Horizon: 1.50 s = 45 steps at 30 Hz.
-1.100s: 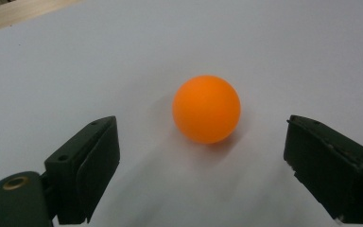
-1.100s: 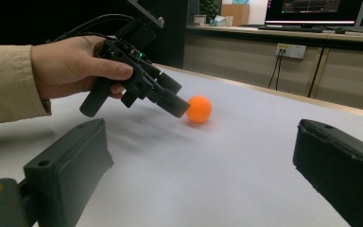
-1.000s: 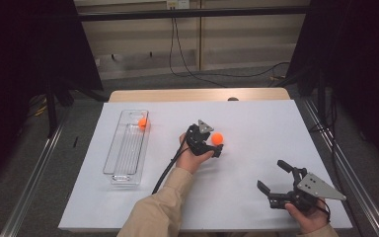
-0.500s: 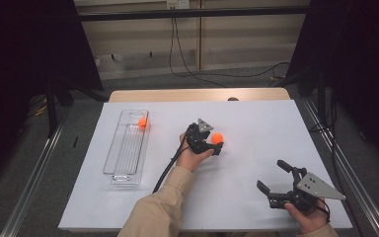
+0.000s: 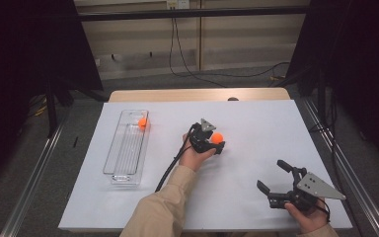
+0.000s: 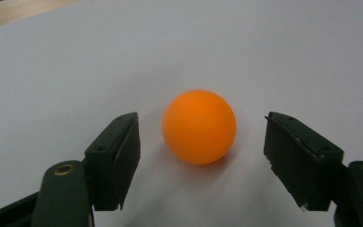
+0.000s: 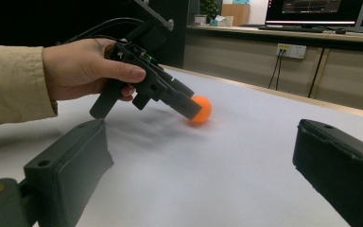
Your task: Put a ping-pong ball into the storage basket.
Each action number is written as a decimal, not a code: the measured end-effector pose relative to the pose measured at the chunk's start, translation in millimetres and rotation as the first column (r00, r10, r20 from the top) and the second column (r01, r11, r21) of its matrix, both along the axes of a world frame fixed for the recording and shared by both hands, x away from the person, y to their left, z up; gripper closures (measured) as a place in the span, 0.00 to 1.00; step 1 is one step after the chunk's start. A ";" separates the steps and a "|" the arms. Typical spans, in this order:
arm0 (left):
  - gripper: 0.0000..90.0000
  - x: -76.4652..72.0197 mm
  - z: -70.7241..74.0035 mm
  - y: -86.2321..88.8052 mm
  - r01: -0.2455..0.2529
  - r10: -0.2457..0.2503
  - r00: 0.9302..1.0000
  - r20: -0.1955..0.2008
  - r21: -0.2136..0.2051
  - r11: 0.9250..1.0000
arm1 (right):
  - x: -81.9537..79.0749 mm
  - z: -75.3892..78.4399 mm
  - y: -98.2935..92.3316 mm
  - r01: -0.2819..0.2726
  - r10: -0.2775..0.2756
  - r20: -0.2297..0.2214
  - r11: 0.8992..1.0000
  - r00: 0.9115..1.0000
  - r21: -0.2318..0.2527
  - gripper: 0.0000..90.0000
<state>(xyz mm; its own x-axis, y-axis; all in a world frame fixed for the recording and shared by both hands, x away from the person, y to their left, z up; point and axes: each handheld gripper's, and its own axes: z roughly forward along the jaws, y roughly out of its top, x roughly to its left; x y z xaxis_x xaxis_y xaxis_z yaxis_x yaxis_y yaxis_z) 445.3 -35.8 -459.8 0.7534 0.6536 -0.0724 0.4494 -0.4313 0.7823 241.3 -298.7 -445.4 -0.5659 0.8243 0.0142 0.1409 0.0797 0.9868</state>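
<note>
An orange ball (image 5: 217,138) rests on the white table near its middle. My left gripper (image 5: 218,140) is open and lowered around it, one jaw on each side with a gap to the ball on both. In the left gripper view the ball (image 6: 199,126) lies between the black pads (image 6: 118,161), touching neither. A second orange ball (image 5: 142,123) lies at the far end of a clear tray (image 5: 109,158) on the left. My right gripper (image 5: 271,174) stands open near the front right with nothing in it. It looks at the ball (image 7: 201,109) and the left gripper (image 7: 189,108).
The white sheet (image 5: 256,118) covers the table, with a wooden edge (image 5: 197,95) at the back. Metal rails run along both sides, and dark curtains hang beyond them. A cable (image 5: 170,168) trails from the left gripper across the sheet.
The ball at the left gripper sits slightly farther back than a second ago, and the left hand has barely shifted. The right gripper has stayed in place.
</note>
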 end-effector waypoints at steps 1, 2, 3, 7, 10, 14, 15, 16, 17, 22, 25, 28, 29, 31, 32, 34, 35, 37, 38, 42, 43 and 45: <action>0.32 0.0 0.1 -0.6 0.002 -0.002 1.000 -0.001 0.005 1.000 | -0.2 0.1 -0.2 -0.001 0.001 -0.001 1.000 1.000 -0.001 0.04; 0.33 0.0 -0.1 -1.6 0.001 -0.001 1.000 -0.003 0.006 1.000 | -0.3 0.1 -0.2 0.000 0.000 -0.001 1.000 1.000 0.000 0.04; 0.34 -0.1 -0.2 -2.0 0.001 -0.001 1.000 -0.006 0.007 1.000 | -0.4 0.1 -0.1 0.001 -0.001 0.000 1.000 1.000 0.001 0.04; 0.37 1.0 -0.3 -3.7 0.004 -0.004 1.000 -0.002 0.012 1.000 | -0.4 0.1 0.0 -0.002 0.002 0.000 1.000 1.000 0.000 0.04; 0.38 2.4 -1.3 -4.7 0.004 -0.003 1.000 -0.003 0.015 1.000 | -0.4 0.2 -0.2 -0.002 0.002 -0.001 1.000 1.000 0.000 0.04; 0.42 3.7 -3.7 -5.5 -0.004 0.004 1.000 -0.008 0.017 1.000 | -0.3 0.1 -0.2 -0.001 0.001 0.000 1.000 1.000 0.000 0.04; 0.44 4.1 -4.0 -5.5 -0.005 0.005 1.000 -0.006 0.023 1.000 | -0.4 0.1 -0.2 -0.001 0.001 0.000 1.000 1.000 0.001 0.04; 0.44 4.5 -4.3 -5.7 -0.004 0.004 1.000 -0.005 0.026 1.000 | -0.5 0.2 -0.2 -0.001 0.001 0.000 1.000 1.000 0.001 0.04; 0.45 4.6 -4.9 -6.1 -0.006 0.006 1.000 -0.009 0.024 1.000 | -0.7 0.3 -0.2 0.000 0.000 0.000 1.000 1.000 0.002 0.04; 0.47 6.4 -7.4 -7.5 -0.012 0.013 1.000 -0.018 0.031 0.999 | -0.8 0.4 -0.5 0.000 0.000 0.000 1.000 1.000 0.002 0.04; 0.49 7.8 -9.0 -8.0 -0.023 0.024 0.999 -0.022 0.039 0.999 | -0.9 0.4 -0.5 0.000 0.000 0.001 1.000 1.000 0.003 0.04; 0.49 9.2 -9.9 -8.2 -0.032 0.033 0.999 -0.031 0.030 0.999 | -0.8 0.2 -0.7 0.000 0.000 0.000 1.000 1.000 0.004 0.04; 0.50 9.3 -10.0 -8.4 -0.032 0.033 0.999 -0.034 0.029 0.999 | -0.7 0.2 -0.7 0.000 0.000 -0.001 1.000 1.000 0.004 0.04; 0.51 10.0 -10.0 -8.3 -0.028 0.029 0.999 -0.036 0.031 0.999 | -0.7 0.2 -0.6 0.000 0.000 -0.001 1.000 1.000 0.004 0.04; 0.51 10.0 -10.1 -8.8 -0.030 0.031 0.999 -0.040 0.033 0.999 | -0.6 0.2 -0.6 0.000 0.000 -0.001 1.000 1.000 0.003 0.04; 0.51 10.1 -10.4 -9.6 -0.032 0.034 0.999 -0.039 0.041 0.999 | -0.6 0.3 -0.7 0.000 0.000 0.000 1.000 1.000 0.004 0.04; 0.52 10.3 -10.4 -9.9 -0.030 0.032 0.999 -0.037 0.046 0.998 | -0.7 0.3 -0.8 0.000 0.000 0.000 1.000 1.000 0.004 0.04; 0.53 10.4 -10.2 -10.3 -0.029 0.031 0.999 -0.034 0.052 0.998 | -0.7 0.3 -0.8 0.000 0.000 0.000 1.000 1.000 0.004 0.04; 0.53 10.4 -10.2 -10.7 -0.028 0.030 0.999 -0.031 0.055 0.998 | -0.7 0.3 -0.8 -0.001 0.001 0.000 1.000 1.000 0.004 0.04; 0.56 10.0 -10.2 -11.3 -0.032 0.033 0.999 -0.027 0.056 0.998 | -0.7 0.3 -0.8 -0.001 0.001 0.000 1.000 1.000 0.004 0.04; 0.56 10.2 -10.2 -11.0 -0.032 0.034 0.999 -0.028 0.056 0.998 | -0.7 0.3 -0.9 -0.001 0.001 0.000 1.000 1.000 0.003 0.04; 0.56 10.3 -10.1 -10.9 -0.031 0.032 0.999 -0.029 0.055 0.998 | -0.9 0.4 -0.9 0.000 0.000 0.000 1.000 1.000 0.002 0.04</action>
<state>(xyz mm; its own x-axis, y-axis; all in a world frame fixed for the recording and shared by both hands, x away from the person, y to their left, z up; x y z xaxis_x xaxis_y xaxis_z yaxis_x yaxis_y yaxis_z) 455.5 -46.7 -470.0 0.7304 0.6805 -0.0579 0.4861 -0.4584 0.7440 240.4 -299.6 -445.0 -0.5662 0.8241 0.0162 0.1408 0.0774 0.9870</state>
